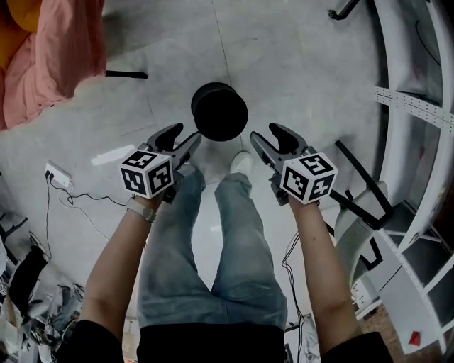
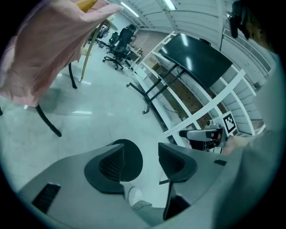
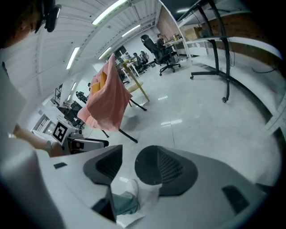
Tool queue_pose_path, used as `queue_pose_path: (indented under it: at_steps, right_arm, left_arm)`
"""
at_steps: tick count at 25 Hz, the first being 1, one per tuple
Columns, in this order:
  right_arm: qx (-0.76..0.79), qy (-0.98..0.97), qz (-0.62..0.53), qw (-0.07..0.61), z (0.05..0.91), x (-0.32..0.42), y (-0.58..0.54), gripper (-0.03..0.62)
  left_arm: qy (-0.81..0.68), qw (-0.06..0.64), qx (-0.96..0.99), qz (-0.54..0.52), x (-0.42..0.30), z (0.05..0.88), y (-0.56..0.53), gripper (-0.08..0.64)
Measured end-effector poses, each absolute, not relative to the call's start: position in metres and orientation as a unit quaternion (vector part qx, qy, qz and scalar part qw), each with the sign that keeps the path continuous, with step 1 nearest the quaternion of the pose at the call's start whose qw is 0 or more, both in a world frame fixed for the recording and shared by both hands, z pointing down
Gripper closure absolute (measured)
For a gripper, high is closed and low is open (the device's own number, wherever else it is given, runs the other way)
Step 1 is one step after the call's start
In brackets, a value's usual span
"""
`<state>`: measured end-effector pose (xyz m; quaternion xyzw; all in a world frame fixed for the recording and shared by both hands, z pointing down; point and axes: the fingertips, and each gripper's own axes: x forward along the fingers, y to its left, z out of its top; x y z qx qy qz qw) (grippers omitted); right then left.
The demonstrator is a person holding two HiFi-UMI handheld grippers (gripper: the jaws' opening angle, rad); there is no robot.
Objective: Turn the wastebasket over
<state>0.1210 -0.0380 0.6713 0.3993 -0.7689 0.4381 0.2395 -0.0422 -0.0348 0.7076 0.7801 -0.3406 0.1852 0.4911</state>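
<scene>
L hand-held gripper (image 1: pixel 186 136) + R hand-held gripper (image 1: pixel 262 133) open-jawed, wastebasket (image 1: pixel 219 111) ahead btwn them

Wearing faded blue jeans (image 1: pixel 213 269) centre frame, black sleeves (image 1: pixel 92 344) showing at bottom edge, pale wrist strap (image 1: pixel 142 210) left of centre, white shoe (image 1: pixel 242 163) mid-frame, left gripper (image 1: pixel 186 136) and right gripper (image 1: pixel 263 133) showing grey shells, black ribbed pads (image 2: pixel 111 163), white cubes (image 1: pixel 147 172) carrying black square markers

Bright ceiling strip lights (image 3: pixel 109 10) glare off the glossy floor (image 3: pixel 174 121) (gripper views bulge, dark-cornered).
</scene>
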Motion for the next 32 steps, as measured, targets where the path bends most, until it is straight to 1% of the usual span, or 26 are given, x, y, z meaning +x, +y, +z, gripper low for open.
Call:
queue_pose_path:
  at_steps: [4,8,14,19,23,29,32]
  right_arm:
    - [0.392,-0.759,0.454,0.252,0.724,0.123,-0.037,0.334]
    - [0.39,-0.75,0.469,0.257,0.768,0.122,-0.04,0.322]
    - [0.384,-0.736,0.494,0.26,0.829,0.124,-0.045,0.305]
    - [0.377,-0.724,0.517,0.258,0.874,0.125,-0.053,0.301]
    - [0.34,-0.724,0.543,0.257,0.898,0.115,-0.057,0.302]
    - [0.301,-0.727,0.533,0.311,0.919,0.108,-0.063,0.304]
    - [0.292,-0.728,0.53,0.321,0.919,0.106,-0.062,0.304]
  left_arm:
    - [-0.322,0.491,0.782,0.21,-0.038,0.761,-0.043,0.304]
    - [-0.308,0.502,0.778,0.218,-0.044,0.803,-0.051,0.288]
    - [-0.279,0.506,0.781,0.238,-0.04,0.854,-0.055,0.287]
    - [-0.252,0.529,0.772,0.245,-0.033,0.891,-0.056,0.287]
    - [-0.226,0.541,0.771,0.248,-0.026,0.908,-0.055,0.288]
    - [-0.216,0.525,0.776,0.275,-0.014,0.919,-0.056,0.287]
    - [-0.22,0.528,0.773,0.274,-0.016,0.919,-0.055,0.288]
